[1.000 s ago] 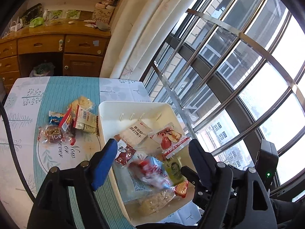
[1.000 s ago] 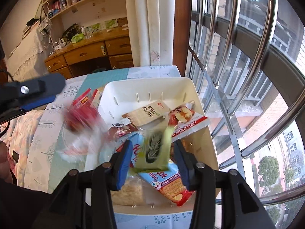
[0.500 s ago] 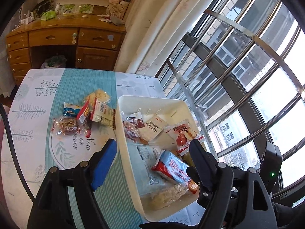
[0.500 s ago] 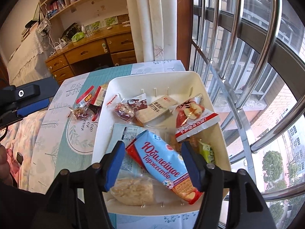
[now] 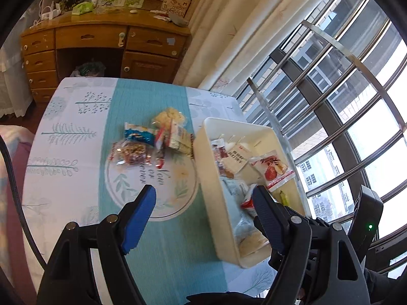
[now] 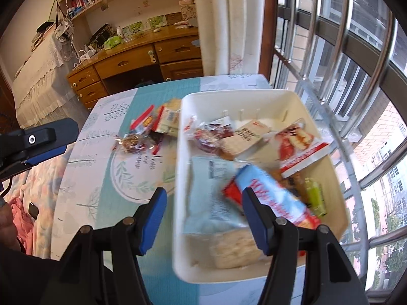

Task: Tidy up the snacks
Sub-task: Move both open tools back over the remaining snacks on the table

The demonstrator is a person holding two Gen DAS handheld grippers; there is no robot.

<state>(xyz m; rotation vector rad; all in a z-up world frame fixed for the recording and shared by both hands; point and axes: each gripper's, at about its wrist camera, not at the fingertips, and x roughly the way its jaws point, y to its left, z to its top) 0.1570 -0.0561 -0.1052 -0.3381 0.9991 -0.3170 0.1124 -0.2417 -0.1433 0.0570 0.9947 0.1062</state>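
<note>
A white bin [image 5: 203, 137] stands on the right of the table, holding several snack packs. Among them are a blue and red biscuit pack [image 6: 269, 193], a green packet [image 6: 314, 195] and a red and white pack [image 6: 297, 142]. A loose pile of snacks [image 5: 152, 139] lies on the tablecloth left of the bin, with a nut bar pack [image 5: 131, 151] at its near side. My left gripper [image 5: 203, 193] hovers open over the bin's left wall, holding nothing. My right gripper [image 6: 204, 194] is open and bare above the bin's near left corner [image 6: 178, 228].
The table carries a teal and white tablecloth [image 5: 76, 132]. A wooden desk [image 5: 101, 40] stands beyond the far edge. Curtain [image 5: 229, 25] and barred window [image 5: 330, 76] run along the right. A bed with a floral cover [image 6: 25, 190] lies left of the table.
The green packet left my right gripper and now lies in the bin, and a red pack dropped in from the left one. Both grippers have shifted left, from over the bin toward the tablecloth.
</note>
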